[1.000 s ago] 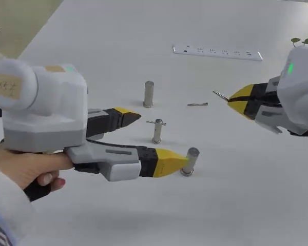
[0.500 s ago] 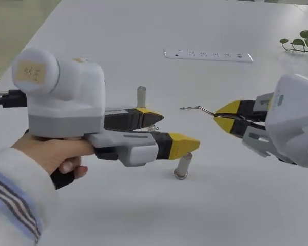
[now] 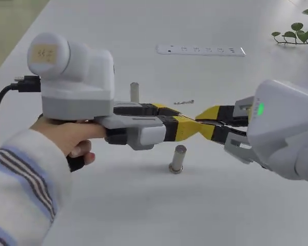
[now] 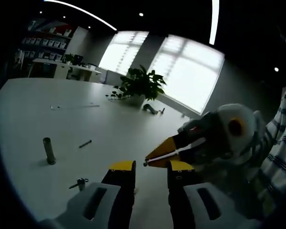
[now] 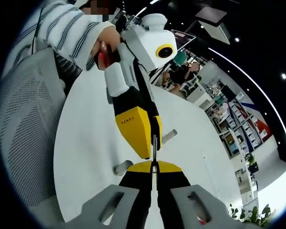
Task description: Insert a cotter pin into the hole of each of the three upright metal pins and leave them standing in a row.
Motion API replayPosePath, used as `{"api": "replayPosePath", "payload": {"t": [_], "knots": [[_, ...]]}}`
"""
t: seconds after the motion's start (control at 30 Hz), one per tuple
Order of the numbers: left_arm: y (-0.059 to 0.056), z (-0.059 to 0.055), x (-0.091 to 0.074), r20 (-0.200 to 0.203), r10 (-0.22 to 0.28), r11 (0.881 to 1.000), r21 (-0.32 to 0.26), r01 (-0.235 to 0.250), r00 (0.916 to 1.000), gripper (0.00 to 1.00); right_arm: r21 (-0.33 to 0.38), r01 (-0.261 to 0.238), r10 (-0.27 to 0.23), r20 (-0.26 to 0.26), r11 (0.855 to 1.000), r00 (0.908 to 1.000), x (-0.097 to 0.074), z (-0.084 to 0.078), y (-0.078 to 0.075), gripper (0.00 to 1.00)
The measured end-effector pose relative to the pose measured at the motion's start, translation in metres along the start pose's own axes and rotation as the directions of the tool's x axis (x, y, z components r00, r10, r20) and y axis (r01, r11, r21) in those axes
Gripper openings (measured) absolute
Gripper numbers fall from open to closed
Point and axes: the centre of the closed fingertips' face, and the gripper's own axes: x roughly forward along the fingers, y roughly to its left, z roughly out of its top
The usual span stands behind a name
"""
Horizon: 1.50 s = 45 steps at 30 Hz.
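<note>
At the centre of the head view, the left gripper (image 3: 177, 119) and the right gripper (image 3: 199, 122) meet yellow tip to yellow tip above the white tabletop (image 3: 143, 205); half a second ago a clear gap lay between them. The right gripper's jaws are pressed together on a thin silver cotter pin (image 5: 154, 145), which sticks straight out ahead of them as it did before. In the left gripper view its free end (image 4: 157, 159) now reaches the space between the left gripper's jaws, which stand parted with a moderate gap and nothing clamped in them. Whether the cotter pin touches either left jaw cannot be told. Below the meeting tips, a short grey metal pin (image 3: 178, 159) stands on the tabletop, apart from both grippers; a second ago the left gripper's lower jaw was right beside its head. A second upright grey pin (image 3: 134, 92) stands further up the frame, with a loose cotter pin (image 3: 184, 102) lying to its right, as before. At the lower left of the left gripper view, a third pin (image 4: 79, 182) stands with a cotter pin through its head. A white power strip (image 3: 200, 49) lies along the top of the head view.
</note>
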Motion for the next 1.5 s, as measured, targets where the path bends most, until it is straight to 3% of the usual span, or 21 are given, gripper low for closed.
{"api": "replayPosePath", "payload": {"t": [0.17, 0.5, 0.8, 1.1, 1.23, 1.37, 1.5], "knots": [[-0.001, -0.003, 0.002, -0.013, -0.009, 1.0, -0.021, 0.008, 0.9999, 0.17, -0.009, -0.006, 0.006, 0.0, 1.0, 1.0, -0.001, 0.001, 0.001, 0.0], [0.003, 0.0, 0.004, 0.005, -0.002, 0.999, -0.043, 0.002, 1.0, 0.01, -0.033, -0.012, 0.012, -0.006, 0.999, 0.9999, -0.004, 0.001, 0.001, 0.0], [0.001, -0.005, 0.007, -0.018, -0.018, 0.998, -0.053, 0.017, 0.9997, 0.0, -0.05, -0.019, 0.018, -0.016, 0.999, 0.9997, -0.006, -0.003, 0.003, 0.0], [-0.002, -0.004, 0.007, -0.016, -0.013, 1.0, -0.021, 0.013, 0.9998, 0.0, -0.073, -0.028, 0.027, -0.012, 0.997, 0.9996, -0.009, -0.003, 0.003, 0.0], [-0.003, -0.006, 0.008, -0.024, -0.012, 0.997, -0.073, 0.011, 0.9996, 0.0, -0.097, -0.035, 0.034, -0.015, 0.995, 0.9993, -0.01, -0.004, 0.005, 0.0], [-0.004, -0.006, 0.008, -0.026, -0.008, 0.998, -0.068, 0.006, 0.9996, 0.0, -0.11, -0.038, 0.037, -0.017, 0.993, 0.9992, -0.01, -0.004, 0.006, 0.0], [-0.004, -0.004, 0.007, -0.019, -0.003, 0.998, -0.056, 0.002, 0.9998, 0.0, -0.076, -0.031, 0.03, -0.014, 0.997, 0.9995, -0.011, -0.005, 0.003, 0.0]]}}
